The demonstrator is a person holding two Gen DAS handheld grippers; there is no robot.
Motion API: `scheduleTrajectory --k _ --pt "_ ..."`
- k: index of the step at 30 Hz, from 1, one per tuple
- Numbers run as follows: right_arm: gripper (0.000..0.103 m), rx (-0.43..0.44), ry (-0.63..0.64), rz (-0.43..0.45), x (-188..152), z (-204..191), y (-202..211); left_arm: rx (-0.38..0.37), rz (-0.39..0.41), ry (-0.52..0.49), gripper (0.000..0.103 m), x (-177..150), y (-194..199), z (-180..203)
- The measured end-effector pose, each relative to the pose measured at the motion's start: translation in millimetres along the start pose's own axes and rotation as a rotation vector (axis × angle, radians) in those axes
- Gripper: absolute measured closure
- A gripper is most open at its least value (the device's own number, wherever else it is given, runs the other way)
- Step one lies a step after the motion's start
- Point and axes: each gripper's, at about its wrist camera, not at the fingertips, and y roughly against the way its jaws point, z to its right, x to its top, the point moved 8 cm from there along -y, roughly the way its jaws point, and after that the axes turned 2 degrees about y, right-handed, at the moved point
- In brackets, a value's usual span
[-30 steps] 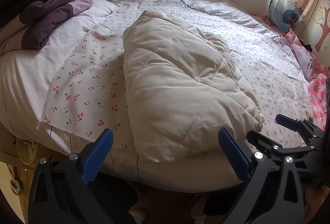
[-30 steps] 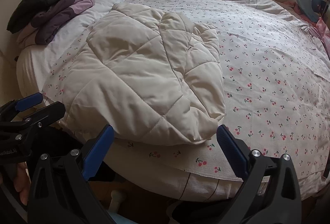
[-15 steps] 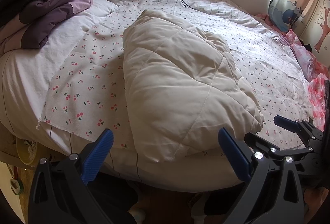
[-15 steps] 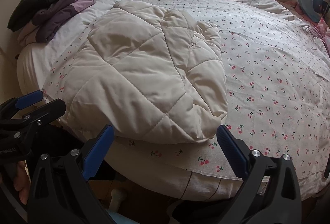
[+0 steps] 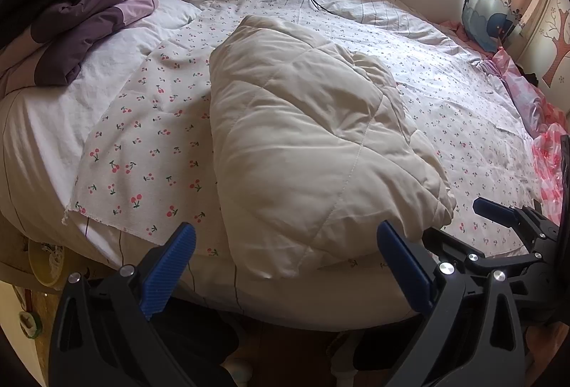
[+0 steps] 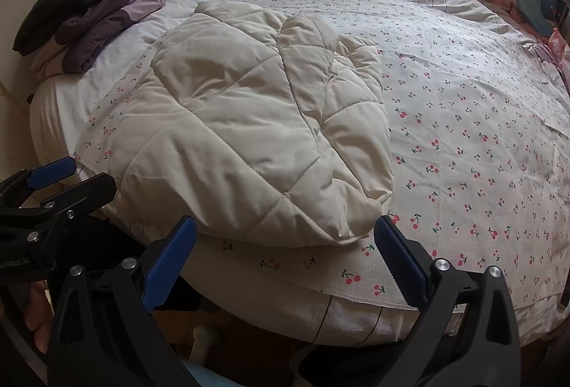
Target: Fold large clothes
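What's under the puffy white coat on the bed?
The coat lies on a cherry-print sheet, which shows all around it and peeks out at the near edge. Whatever sits right beneath the coat is covered, so I can't tell if anything else hides there.

My left gripper (image 5: 285, 266): black angular frame, ribbed blue finger pads (image 5: 167, 271), silver screw heads | my right gripper (image 6: 285, 262): same black frame, blue pads (image 6: 400, 266), round silver screws | white lettering on one black body | bare skin at lower left edge.
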Motion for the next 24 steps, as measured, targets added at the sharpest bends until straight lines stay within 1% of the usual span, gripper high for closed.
scheduleTrajectory --k 24 --pt "0.007 0.003 0.000 0.001 -0.9 1.6 1.4 0.003 0.000 -0.025 0.005 0.4 1.0 3.4"
